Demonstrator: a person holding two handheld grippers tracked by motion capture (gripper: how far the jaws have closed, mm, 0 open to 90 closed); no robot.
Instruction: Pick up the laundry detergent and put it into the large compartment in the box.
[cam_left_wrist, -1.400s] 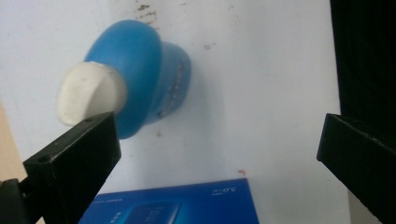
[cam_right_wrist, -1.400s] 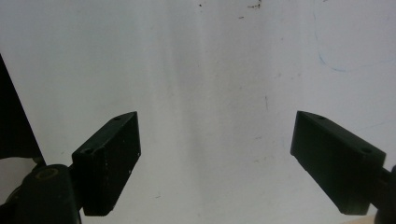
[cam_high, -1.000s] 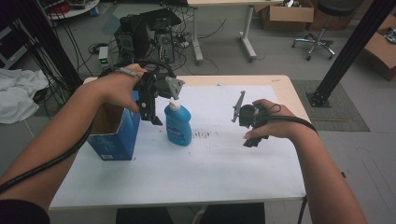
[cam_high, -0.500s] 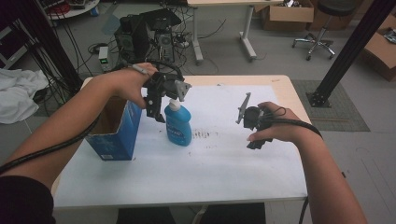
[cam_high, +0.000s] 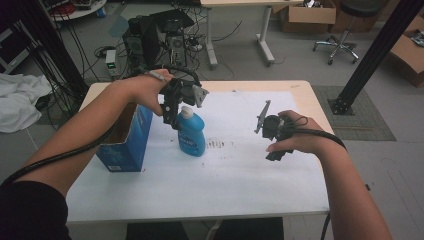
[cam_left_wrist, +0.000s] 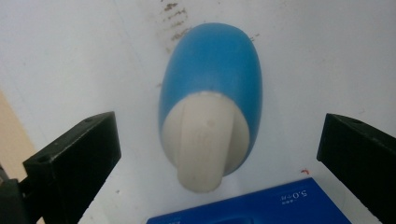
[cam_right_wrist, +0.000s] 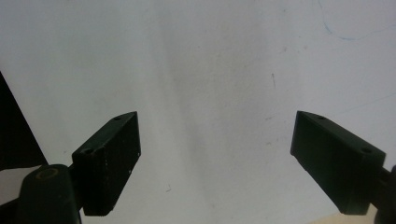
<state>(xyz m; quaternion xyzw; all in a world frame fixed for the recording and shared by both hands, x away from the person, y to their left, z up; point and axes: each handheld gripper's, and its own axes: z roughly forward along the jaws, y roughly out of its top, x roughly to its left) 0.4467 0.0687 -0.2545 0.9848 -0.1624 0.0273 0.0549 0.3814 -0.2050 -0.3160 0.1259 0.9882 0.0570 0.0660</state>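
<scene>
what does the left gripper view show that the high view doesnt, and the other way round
Left gripper view: the blue bottle seen from straight above, its white cap centred between wide-open jaws, and small print on the blue box.

High view: the person's forearms, the right gripper held apart over the white table sheet, and the floor clutter behind.

Both: the bottle upright beside the box, dark smudges on the sheet, and the left gripper above the bottle.
</scene>
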